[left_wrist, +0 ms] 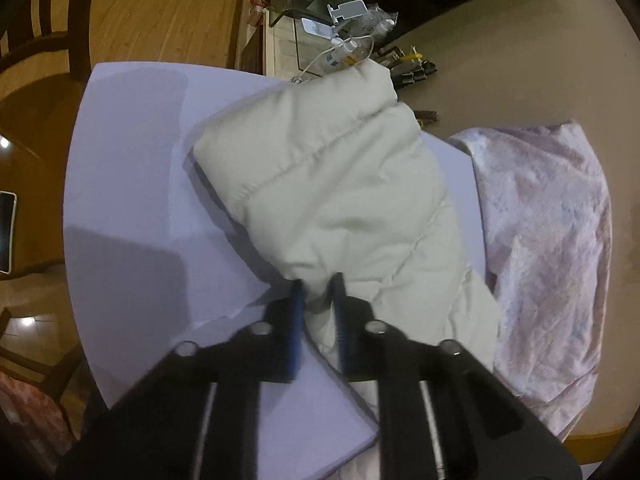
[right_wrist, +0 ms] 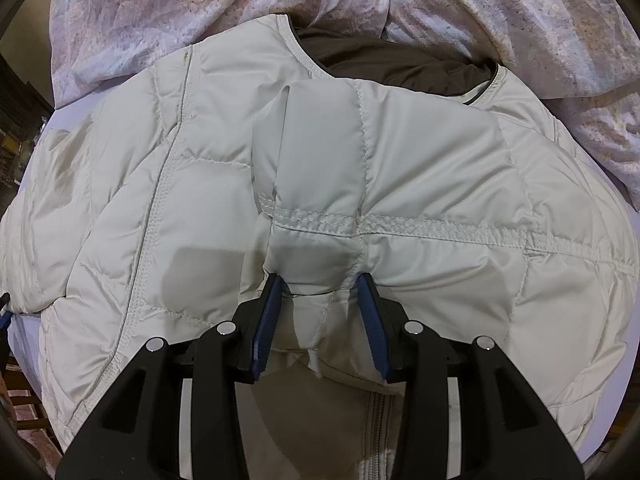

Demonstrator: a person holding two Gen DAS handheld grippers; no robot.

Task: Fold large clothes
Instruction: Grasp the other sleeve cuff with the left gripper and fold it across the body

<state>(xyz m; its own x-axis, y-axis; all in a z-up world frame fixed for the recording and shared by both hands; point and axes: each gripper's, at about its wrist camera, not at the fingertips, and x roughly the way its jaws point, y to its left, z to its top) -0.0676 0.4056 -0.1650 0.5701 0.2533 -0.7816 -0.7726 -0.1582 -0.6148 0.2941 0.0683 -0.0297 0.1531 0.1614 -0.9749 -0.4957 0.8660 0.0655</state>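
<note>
A cream quilted puffer jacket [left_wrist: 328, 168] lies on a lilac sheet [left_wrist: 128, 160] spread over the table. In the left wrist view its sleeve stretches away from me, and my left gripper [left_wrist: 318, 282] is shut on a pinch of its fabric near the sleeve's base. In the right wrist view the jacket [right_wrist: 400, 152] lies with its dark-lined neck [right_wrist: 400, 64] at the far side and its zipper [right_wrist: 374, 420] below the jaws. My right gripper [right_wrist: 320, 280] points steeply down and is shut on a puffy fold of the jacket's front.
A crumpled pink patterned cloth [left_wrist: 552, 216] lies beside the jacket and fills the far side of the right wrist view [right_wrist: 200, 8]. Cables, small bottles and bags [left_wrist: 360, 40] clutter the beige table's [left_wrist: 520, 60] far end. A wooden chair [left_wrist: 40, 20] stands beyond the table's edge.
</note>
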